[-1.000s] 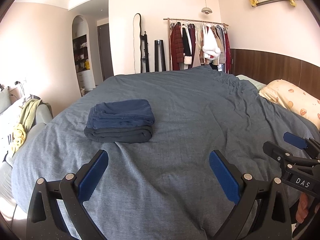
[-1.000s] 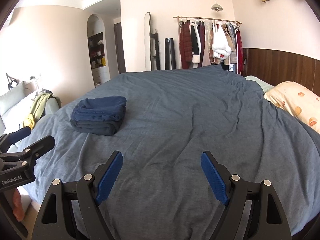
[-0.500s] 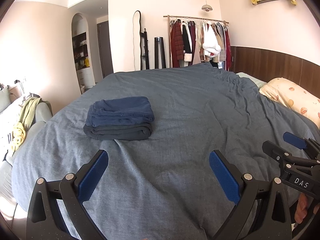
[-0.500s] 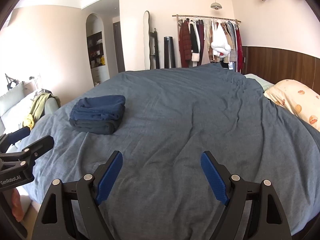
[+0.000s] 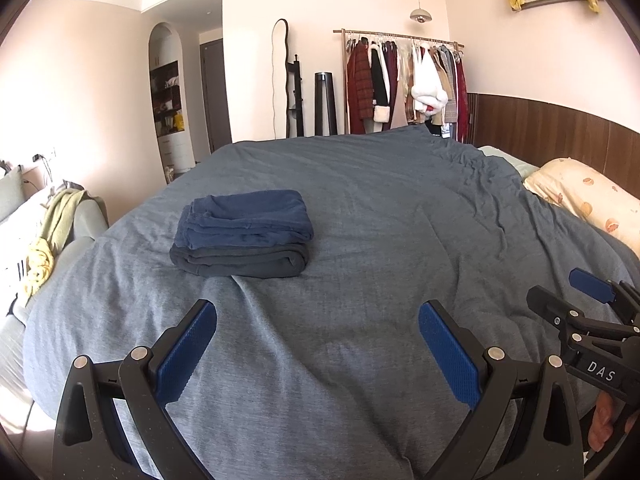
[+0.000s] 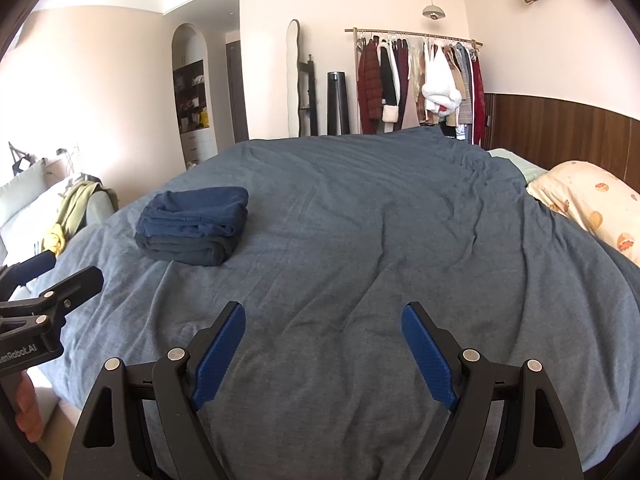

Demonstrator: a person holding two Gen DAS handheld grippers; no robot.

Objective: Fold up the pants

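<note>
A folded navy pair of pants [image 5: 248, 220] lies on top of a folded dark grey pair [image 5: 244, 262], stacked on the left part of the grey-blue bed cover [image 5: 380, 240]. The stack also shows in the right wrist view [image 6: 196, 220]. My left gripper [image 5: 318, 344] is open and empty, held above the near edge of the bed, apart from the stack. My right gripper [image 6: 322, 352] is open and empty too, to the right of the left one. Each gripper shows at the edge of the other's view.
A patterned pillow [image 5: 588, 196] lies at the right by the wooden headboard. A clothes rack [image 5: 400, 80] stands behind the bed. A sofa with a green and yellow cloth [image 5: 48, 236] stands to the left. The cover is wrinkled.
Both grippers have drawn slightly back and tilted, so the folded stack sits a little higher in the views. The stack itself has not moved. Both grippers stay open.
</note>
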